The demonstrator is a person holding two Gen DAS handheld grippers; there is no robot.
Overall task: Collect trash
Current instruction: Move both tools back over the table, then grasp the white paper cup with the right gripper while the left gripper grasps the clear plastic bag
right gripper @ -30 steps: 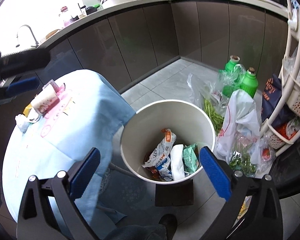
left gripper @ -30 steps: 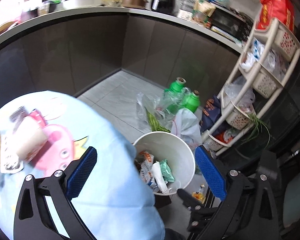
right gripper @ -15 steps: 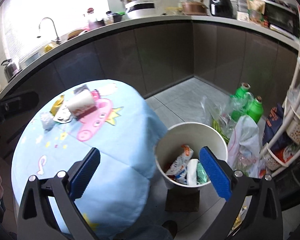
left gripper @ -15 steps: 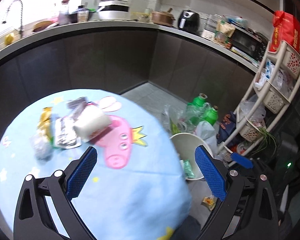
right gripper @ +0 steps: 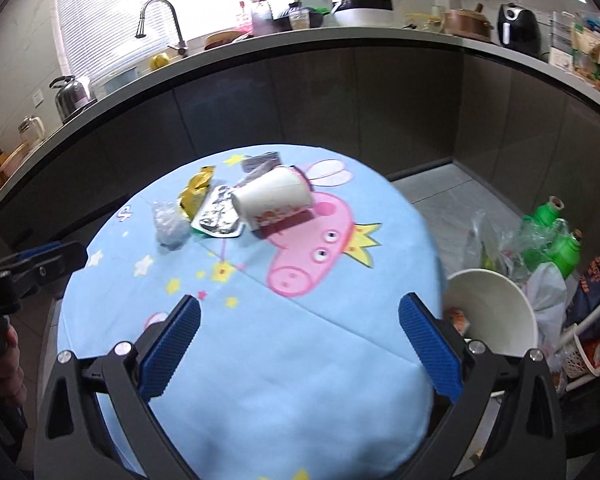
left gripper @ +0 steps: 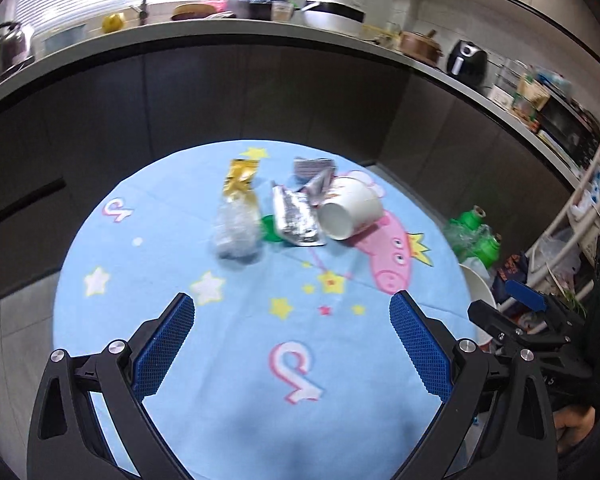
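Trash lies at the far side of a round table with a blue cartoon cloth: a tipped white paper cup, a silver foil wrapper, a gold packet, a crumpled clear plastic piece and a grey striped packet. My left gripper is open and empty over the near cloth. My right gripper is open and empty too. The white bin stands right of the table with wrappers inside.
Green bottles and plastic bags sit on the floor behind the bin. A white basket rack stands at the right. Dark cabinets under a curved counter ring the table. A hand holds the left gripper at the right view's left edge.
Both grippers have swung left from above the bin to face the table. The trash pile now sits ahead of both, and the bin has slid to the right edge.
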